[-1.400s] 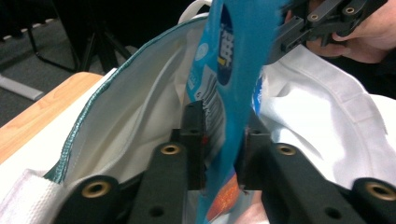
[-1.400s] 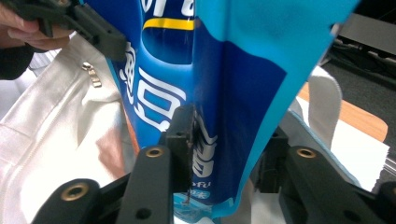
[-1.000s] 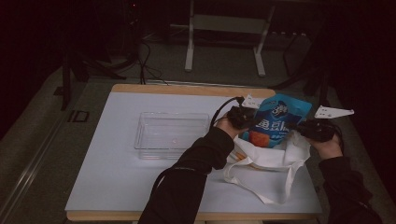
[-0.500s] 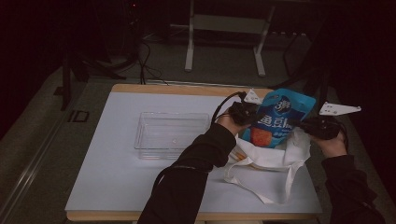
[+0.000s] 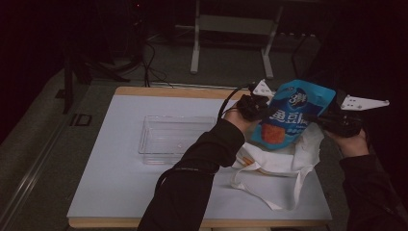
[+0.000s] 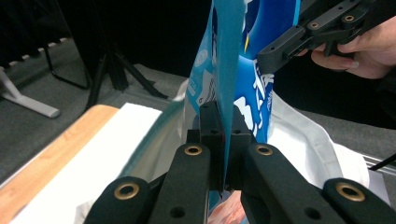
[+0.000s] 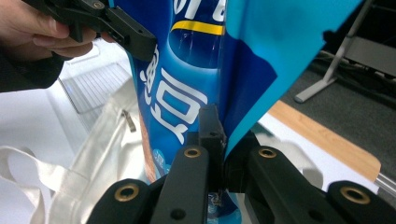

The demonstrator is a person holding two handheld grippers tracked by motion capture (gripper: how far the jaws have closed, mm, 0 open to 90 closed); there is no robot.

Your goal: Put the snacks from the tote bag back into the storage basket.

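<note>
The white bench (image 5: 120, 192) carries a clear tray (image 5: 175, 137) at nine o'clock from a white tote bag (image 5: 284, 161). Above the bag's mouth hangs a blue snack pouch (image 5: 291, 115), with the left gripper (image 5: 252, 106) and right gripper (image 5: 337, 120) each clamped with jaws tight on opposite edges.

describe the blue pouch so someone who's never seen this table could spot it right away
On the white table, look to the far right, above the cream cloth bag. The blue pouch hangs there, pinched at each side by the left tool and the right tool. It alone is bright blue with white lettering.
</note>
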